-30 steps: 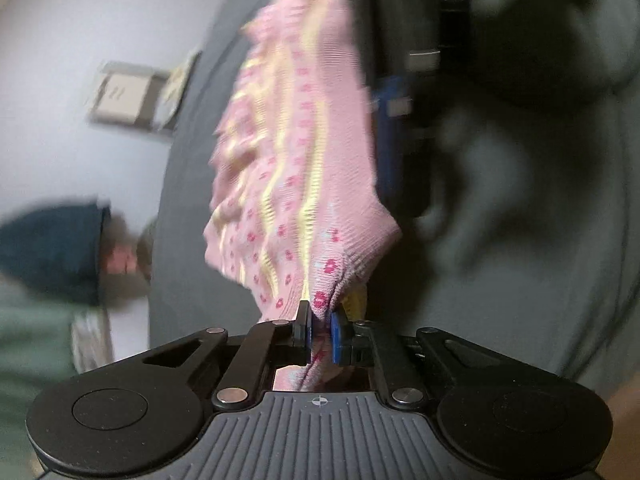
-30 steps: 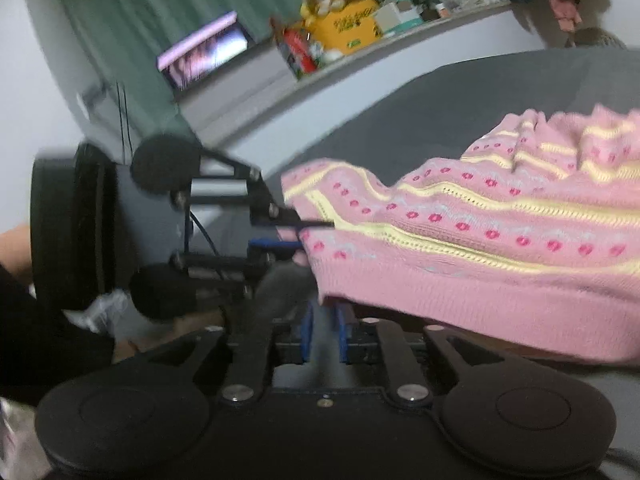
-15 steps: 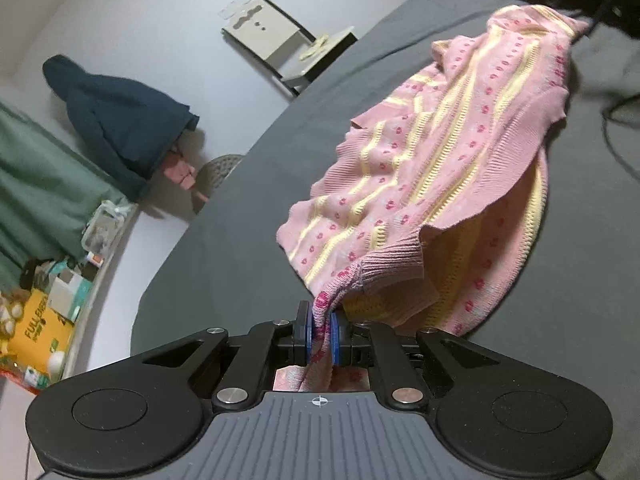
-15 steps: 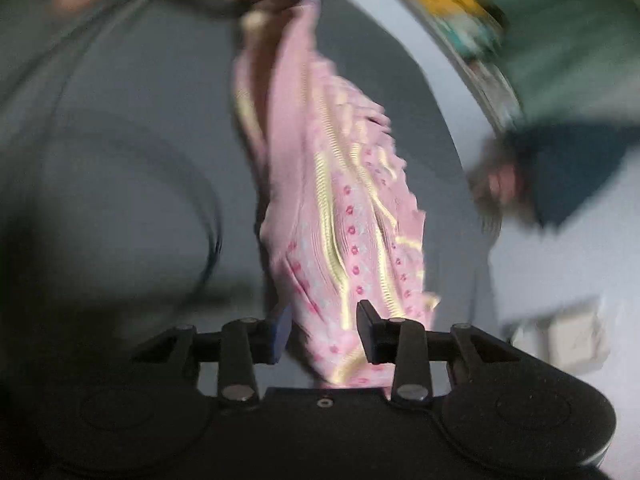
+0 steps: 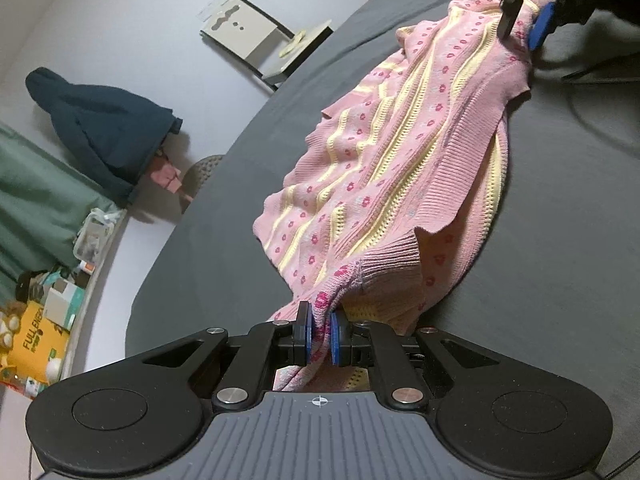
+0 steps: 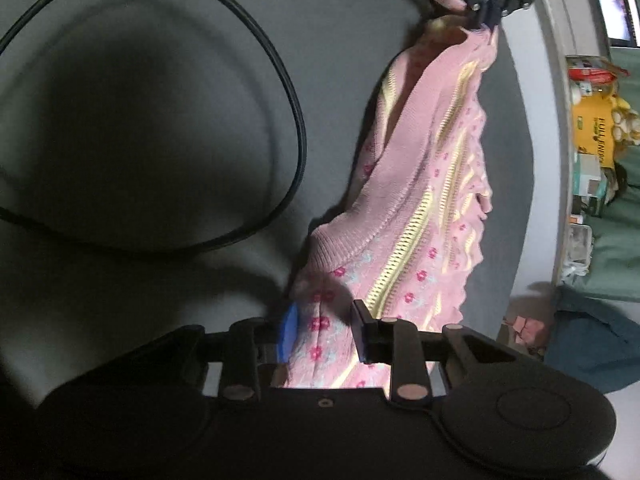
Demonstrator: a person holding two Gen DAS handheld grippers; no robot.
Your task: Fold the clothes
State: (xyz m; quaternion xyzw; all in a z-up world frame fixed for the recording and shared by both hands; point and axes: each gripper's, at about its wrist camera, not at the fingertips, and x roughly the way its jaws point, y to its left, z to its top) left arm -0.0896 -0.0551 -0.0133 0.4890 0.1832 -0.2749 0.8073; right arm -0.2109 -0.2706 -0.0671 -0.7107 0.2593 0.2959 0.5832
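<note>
**Left wrist view: one corner pinched, the other loose — fold may go crooked**

Left wrist view shows the left tool (image 5: 319, 334) clenched on a ribbed corner of the pink sweater (image 5: 400, 168), its blue pads pressed tight with knit bunched between them. The sweater lies stretched across the dark grey bed (image 5: 560, 240), partly doubled over itself, running from this tool to the right tool (image 5: 520, 20) at the far end.

Right wrist view shows the right tool (image 6: 322, 334) with its jaws parted. Fabric sits between the fingers, but nothing is pinched; the sweater (image 6: 420, 200) is released on that side. A black cable (image 6: 298, 128) loops over the bed just beside the cloth.

Risks from here, as I judge them:

- With only one corner held, any pull by the left tool would likely drag the whole sweater sideways instead of laying it flat, skewing the fold.
- The loose knit may catch on the open fingers of the right tool when it draws away, lifting a layer and undoing the overlap.
- If the right tool closes again where it stands, it could take both layers instead of one, since the cloth there is rumpled.
- The cable lies close enough that a sweeping move might snag it or pull it under the sweater.
- The soft, stretchy knit could slip or distort if tugged hard from the pinched hem.
</note>
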